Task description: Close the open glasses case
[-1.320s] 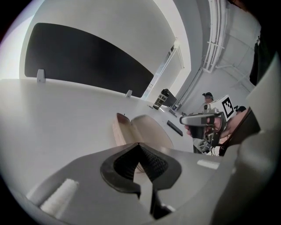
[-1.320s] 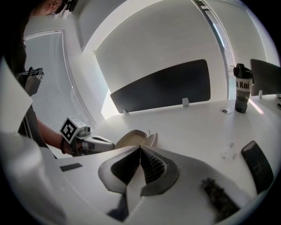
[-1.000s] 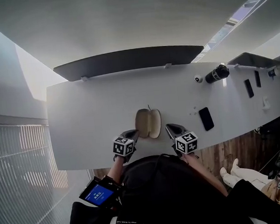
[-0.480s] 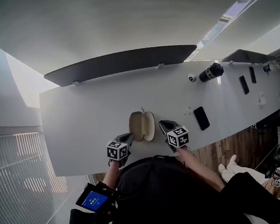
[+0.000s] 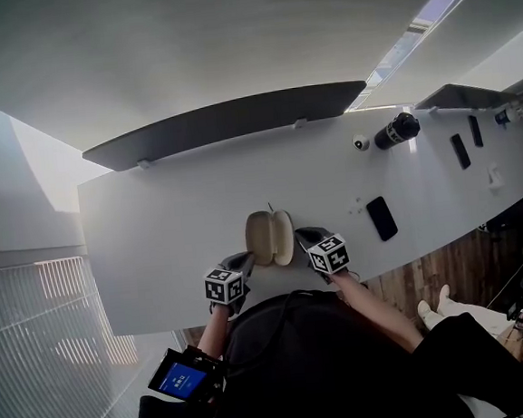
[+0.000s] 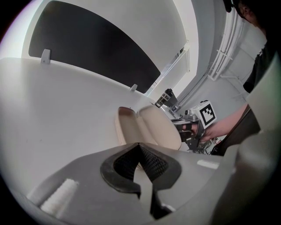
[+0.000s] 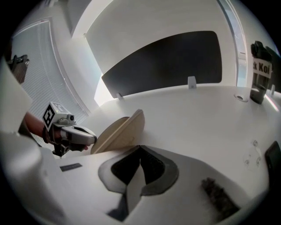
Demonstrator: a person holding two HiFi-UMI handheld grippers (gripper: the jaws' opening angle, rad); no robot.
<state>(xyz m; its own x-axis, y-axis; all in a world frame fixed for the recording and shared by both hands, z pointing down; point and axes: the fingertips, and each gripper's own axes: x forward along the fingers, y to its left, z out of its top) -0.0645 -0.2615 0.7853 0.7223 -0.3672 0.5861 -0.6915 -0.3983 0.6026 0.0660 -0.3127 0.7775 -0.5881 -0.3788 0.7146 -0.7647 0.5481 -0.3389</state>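
In the head view we are seeing the glasses case [image 5: 270,238] lying open at lower centre of the white surface [image 5: 153,222], with the left hand-held gripper [image 5: 244,260] and right hand-held gripper [image 5: 304,237] close on either side. A dark phone [image 5: 381,218] is lying to the right, and blinds [image 5: 44,323] are filling the lower left. In the left gripper view its jaws are pressing together on nothing, with the case just ahead. In the right gripper view those jaws are likewise pressing together, empty, and one half is showing edge-on at centre left. We are judging it a light, stiff, smooth hinged shell, so pushing one half's outer rim should fold it.
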